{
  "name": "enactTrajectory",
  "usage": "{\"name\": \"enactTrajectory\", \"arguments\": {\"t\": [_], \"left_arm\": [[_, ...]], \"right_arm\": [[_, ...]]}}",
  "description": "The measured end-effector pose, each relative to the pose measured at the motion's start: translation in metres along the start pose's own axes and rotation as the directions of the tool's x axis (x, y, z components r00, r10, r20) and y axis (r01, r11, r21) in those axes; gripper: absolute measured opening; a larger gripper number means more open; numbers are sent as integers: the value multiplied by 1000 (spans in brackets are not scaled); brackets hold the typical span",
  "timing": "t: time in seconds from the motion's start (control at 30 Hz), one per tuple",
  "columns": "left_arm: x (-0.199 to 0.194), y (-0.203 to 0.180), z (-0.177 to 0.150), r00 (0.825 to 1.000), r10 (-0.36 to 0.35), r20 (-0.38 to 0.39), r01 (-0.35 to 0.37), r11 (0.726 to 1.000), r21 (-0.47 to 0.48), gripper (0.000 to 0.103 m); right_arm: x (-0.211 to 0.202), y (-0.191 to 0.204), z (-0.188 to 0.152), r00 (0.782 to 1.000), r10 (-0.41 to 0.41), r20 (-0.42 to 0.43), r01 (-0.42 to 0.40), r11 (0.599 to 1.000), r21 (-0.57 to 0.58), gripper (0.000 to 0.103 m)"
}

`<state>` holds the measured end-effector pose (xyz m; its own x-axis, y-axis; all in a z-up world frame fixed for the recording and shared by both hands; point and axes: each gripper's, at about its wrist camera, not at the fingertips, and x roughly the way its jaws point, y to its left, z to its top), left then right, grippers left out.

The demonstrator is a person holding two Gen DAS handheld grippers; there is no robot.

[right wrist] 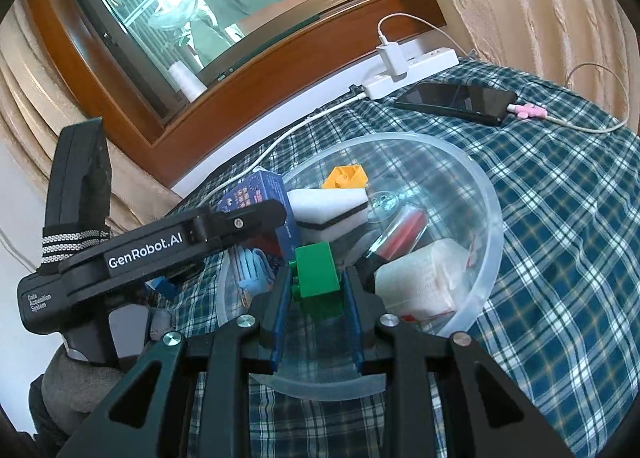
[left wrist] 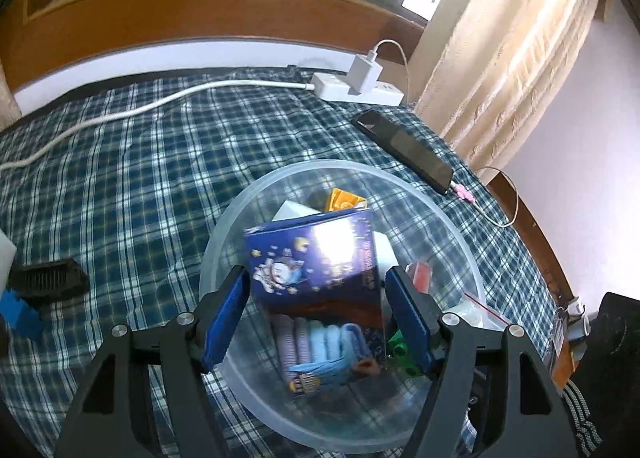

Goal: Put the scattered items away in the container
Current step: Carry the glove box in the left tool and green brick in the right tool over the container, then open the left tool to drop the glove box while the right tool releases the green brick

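A clear plastic bowl (left wrist: 452, 234) (right wrist: 486, 194) stands on the plaid cloth. My left gripper (left wrist: 318, 278) is shut on a dark blue carton (left wrist: 316, 258) and holds it over the bowl's left part; the carton also shows in the right wrist view (right wrist: 260, 190). My right gripper (right wrist: 316, 282) is shut on a green toy brick (right wrist: 316, 268) over the bowl's near side. In the bowl lie a yellow brick (right wrist: 346, 176), a white sponge (right wrist: 328, 202), a red tube (right wrist: 404, 230), a bagged white pack (right wrist: 420, 282) and blue socks (left wrist: 320, 346).
A black comb-like piece (left wrist: 46, 278) and a blue brick (left wrist: 18, 314) lie on the cloth at the left. A black phone (right wrist: 456, 102) on a charging cable and a white power strip (right wrist: 408, 72) lie behind the bowl. A wooden window sill is at the back.
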<state>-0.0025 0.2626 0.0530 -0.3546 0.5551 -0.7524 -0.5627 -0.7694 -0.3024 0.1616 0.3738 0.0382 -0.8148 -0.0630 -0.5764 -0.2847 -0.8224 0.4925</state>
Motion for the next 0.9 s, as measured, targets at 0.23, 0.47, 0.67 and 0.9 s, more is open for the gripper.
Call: {"name": "enactTrajectory", "arguments": {"t": [0.23, 0.47, 0.67, 0.9], "left_arm": [[-10, 7, -2, 1000, 5, 23, -4, 1000, -31, 82], [-23, 14, -6, 998, 30, 53, -27, 998, -49, 82], [-30, 20, -12, 996, 59, 65, -56, 997, -53, 82], [-43, 23, -16, 994, 64, 87, -60, 997, -52, 82]], "right_arm": [[0, -4, 1, 1000, 1, 2, -1, 1000, 27, 30], [-1, 2, -2, 1000, 2, -2, -2, 1000, 3, 31], [-1, 6, -5, 1000, -7, -7, 7, 1000, -4, 31], [-2, 17, -8, 1000, -8, -10, 8, 1000, -25, 31]]}}
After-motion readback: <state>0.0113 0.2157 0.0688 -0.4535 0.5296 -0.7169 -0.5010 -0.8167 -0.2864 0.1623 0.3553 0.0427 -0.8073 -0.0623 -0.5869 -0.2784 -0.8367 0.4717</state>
